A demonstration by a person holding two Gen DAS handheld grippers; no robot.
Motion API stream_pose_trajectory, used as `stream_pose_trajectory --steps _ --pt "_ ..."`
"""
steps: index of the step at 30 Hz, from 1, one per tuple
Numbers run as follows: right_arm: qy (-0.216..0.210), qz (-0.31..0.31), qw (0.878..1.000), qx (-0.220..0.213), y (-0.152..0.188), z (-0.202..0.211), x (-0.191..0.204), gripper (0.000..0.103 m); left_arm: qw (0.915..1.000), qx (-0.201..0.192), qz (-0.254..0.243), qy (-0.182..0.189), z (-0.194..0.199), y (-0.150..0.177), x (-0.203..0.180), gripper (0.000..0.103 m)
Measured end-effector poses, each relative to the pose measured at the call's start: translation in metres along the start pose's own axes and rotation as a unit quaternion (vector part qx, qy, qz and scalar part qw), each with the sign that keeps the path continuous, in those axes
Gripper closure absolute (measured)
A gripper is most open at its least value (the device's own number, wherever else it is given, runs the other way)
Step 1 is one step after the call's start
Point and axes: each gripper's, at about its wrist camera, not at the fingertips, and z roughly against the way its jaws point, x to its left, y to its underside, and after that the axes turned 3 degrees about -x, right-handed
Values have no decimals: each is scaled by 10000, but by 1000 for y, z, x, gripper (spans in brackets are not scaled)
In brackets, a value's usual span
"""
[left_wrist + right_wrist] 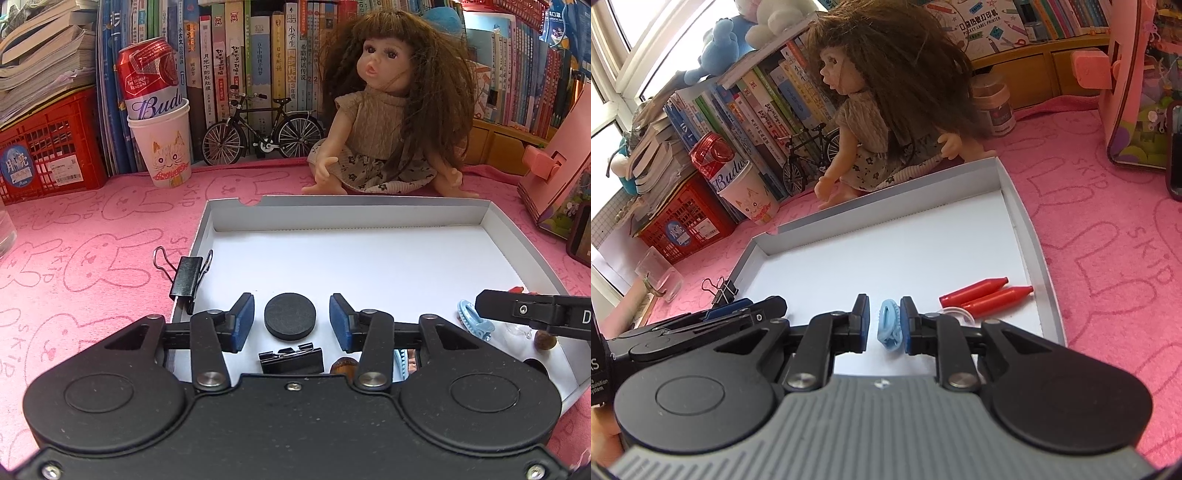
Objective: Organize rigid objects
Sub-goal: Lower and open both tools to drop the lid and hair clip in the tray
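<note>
- Black rubber-like disc (290, 315) lies flat on the white floor of the shallow cardboard tray (369, 205), near the tray's front edge. The left claw (291, 320) stands open around it: the blue pads (243, 317) are on both sides of the disc, and a clear gap shows on each side.
- The light blue hair clip (891, 325) lies in the same tray, toward its front right part. The right claw (884, 322) is nearly closed, but it does not grip: the clip leans on the right pad and a gap stays at the left pad.
- Risk: the disc is low and flat, so if the left claw closes too high, I judge the pads may slide over its rim and push it away.
- Risk: a black binder clip (291, 361) lies just before the disc, under the claw body, and a brown acorn-like piece (343, 367) is beside it. A low move may knock them.
- Risk: the hair clip is toothed and curved, so a pinch from one side may turn it or make it spring out.
- Risk: the two red crayons (988, 295) lie near the tray's right wall, close to the right claw; a sideways move may roll them.
- Another binder clip (186, 275) hangs on the tray's left wall, and the tray is light, so a push may shift it on the pink cloth (92, 229) of the bench.
</note>
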Motion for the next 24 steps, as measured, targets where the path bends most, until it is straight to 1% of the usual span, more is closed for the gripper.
stream_pose_trajectory --steps 4,7,10,12,19,24 --pt "34 55 10000 -63 1 6 1 78 10000 -28 10 -12 6 0 0 54" --pt "94 138 9998 -115 1 11 3 74 10000 -57 -1 -2 12 1 -1 51" --pt "159 228 9995 -173 2 17 5 65 9999 -101 -30 4 18 3 -3 48" --pt "182 270 9992 -216 3 20 6 54 9999 -132 -35 12 22 4 -3 45" --pt "332 536 9973 -379 8 35 11 43 9997 -236 -16 72 38 8 -3 31" --pt "402 608 9962 -488 11 45 13 37 9993 -379 -53 45 53 10 -4 26"
